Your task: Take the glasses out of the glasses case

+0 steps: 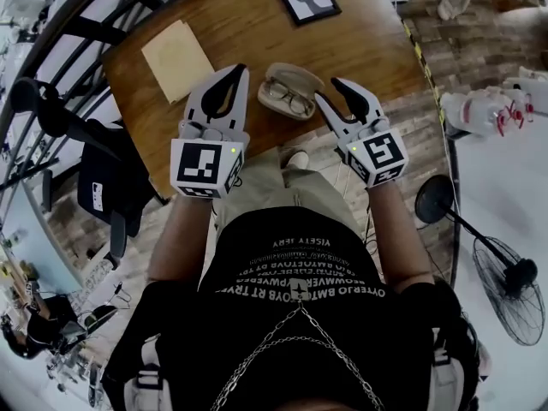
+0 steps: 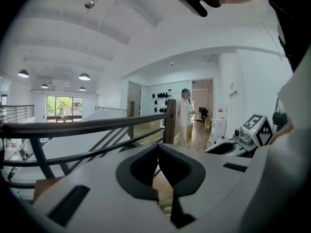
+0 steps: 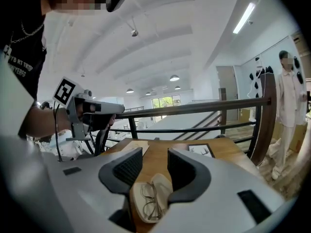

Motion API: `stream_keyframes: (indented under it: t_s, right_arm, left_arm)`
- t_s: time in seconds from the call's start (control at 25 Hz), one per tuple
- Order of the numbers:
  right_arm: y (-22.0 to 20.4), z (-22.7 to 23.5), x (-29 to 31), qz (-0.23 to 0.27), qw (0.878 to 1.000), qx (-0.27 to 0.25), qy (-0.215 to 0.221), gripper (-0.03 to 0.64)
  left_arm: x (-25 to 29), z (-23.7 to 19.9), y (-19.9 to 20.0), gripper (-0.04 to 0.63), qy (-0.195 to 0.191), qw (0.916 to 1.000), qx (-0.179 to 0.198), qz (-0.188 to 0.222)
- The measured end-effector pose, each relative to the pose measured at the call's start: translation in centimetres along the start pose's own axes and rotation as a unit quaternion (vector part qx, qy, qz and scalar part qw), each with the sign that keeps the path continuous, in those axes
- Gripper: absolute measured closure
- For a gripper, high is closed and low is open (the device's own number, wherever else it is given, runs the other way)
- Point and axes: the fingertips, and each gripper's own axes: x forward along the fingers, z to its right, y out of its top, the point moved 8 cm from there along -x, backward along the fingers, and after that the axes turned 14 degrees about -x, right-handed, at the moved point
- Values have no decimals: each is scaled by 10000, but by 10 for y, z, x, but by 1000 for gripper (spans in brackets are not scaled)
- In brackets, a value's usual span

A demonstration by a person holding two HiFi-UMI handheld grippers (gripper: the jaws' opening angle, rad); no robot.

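Aiming the right gripper point(image 1: 332, 92), jaws apart, at the glasses point(image 1: 287, 98) lying in the open glasses case point(image 1: 306, 80) by the counter's point(image 1: 248, 24) near edge looks best — pinch the bridge lightly and lift straight, while the left gripper point(image 1: 238, 71), jaws closed on nothing, steadies the glasses case.

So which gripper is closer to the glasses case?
Right, it seems. The right gripper hangs at the open glasses case's right edge, jaws apart and aimed at it. The left gripper, jaws together, sits a little off its left side.
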Motion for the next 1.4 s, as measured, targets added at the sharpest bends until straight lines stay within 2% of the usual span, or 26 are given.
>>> stream_keyframes:
  t_s: [0.44, 0.64, 0.84, 1.0, 1.4]
  right_arm:
    - [-47, -12, 42, -513, 9980, 214, 311, 459]
    - [-72, -22, 58, -799, 9949, 309, 537, 459]
    - [-94, -28, 75, -1093, 9908, 385, 695, 459]
    - [-110, -30, 84, -1257, 9882, 453, 745, 459]
    - [-141, -28, 107, -1723, 9806, 465, 814, 484]
  left_arm:
    - [12, -12, -13, 571, -62, 9998, 27, -197]
    - [12, -15, -17, 571, -72, 9996, 172, -231]
    - [16, -21, -22, 571, -117, 9993, 165, -300]
    - [17, -25, -28, 571, -132, 9987, 174, -455]
    - [32, -34, -32, 571, -236, 9983, 85, -532]
